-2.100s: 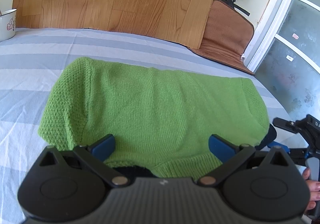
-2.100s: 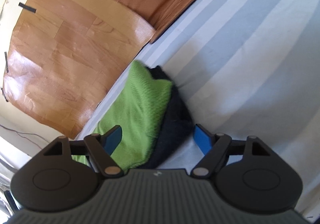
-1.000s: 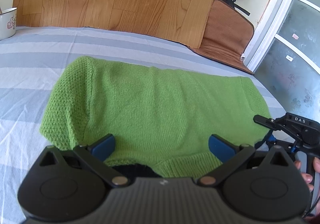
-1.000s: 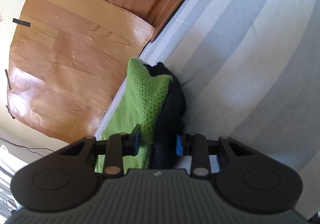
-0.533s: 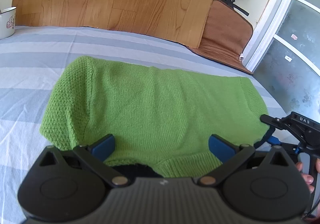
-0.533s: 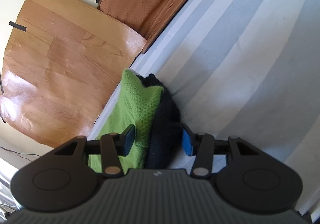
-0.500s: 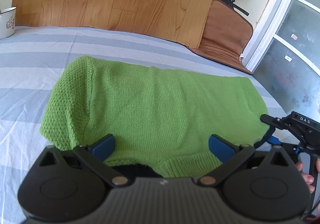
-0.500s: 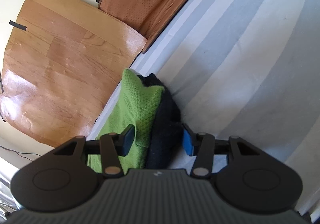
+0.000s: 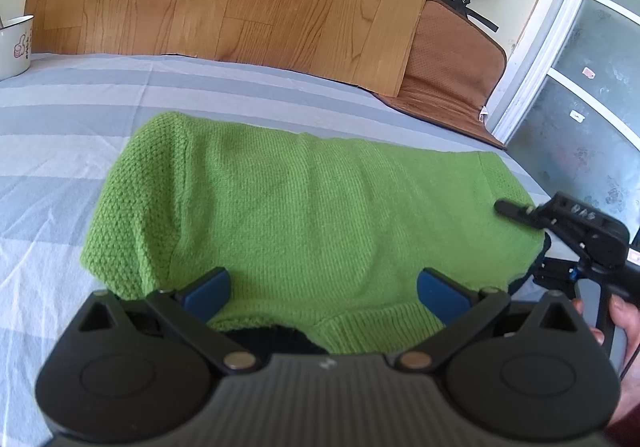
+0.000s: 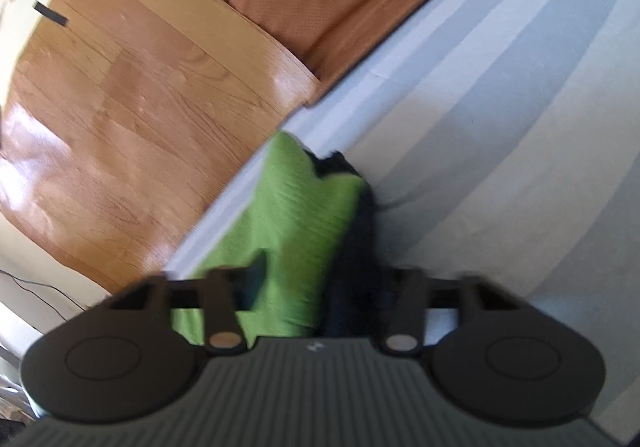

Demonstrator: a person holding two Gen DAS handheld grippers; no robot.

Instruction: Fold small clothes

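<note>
A knitted green sweater (image 9: 304, 215) with a dark lining lies on the striped sheet (image 9: 52, 151). The left tool (image 9: 322, 289) gapes wide over its ribbed hem. The right tool (image 10: 320, 279), blurred, clasps the sweater's end edge-on.

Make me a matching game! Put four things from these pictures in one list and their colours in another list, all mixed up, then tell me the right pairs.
Things:
1. sweater
2. mug
3. cushion
4. sheet

Colours:
A. brown
B. grey and white stripes
C. green
D. white

Pairs: 1-C, 2-D, 3-A, 4-B
</note>
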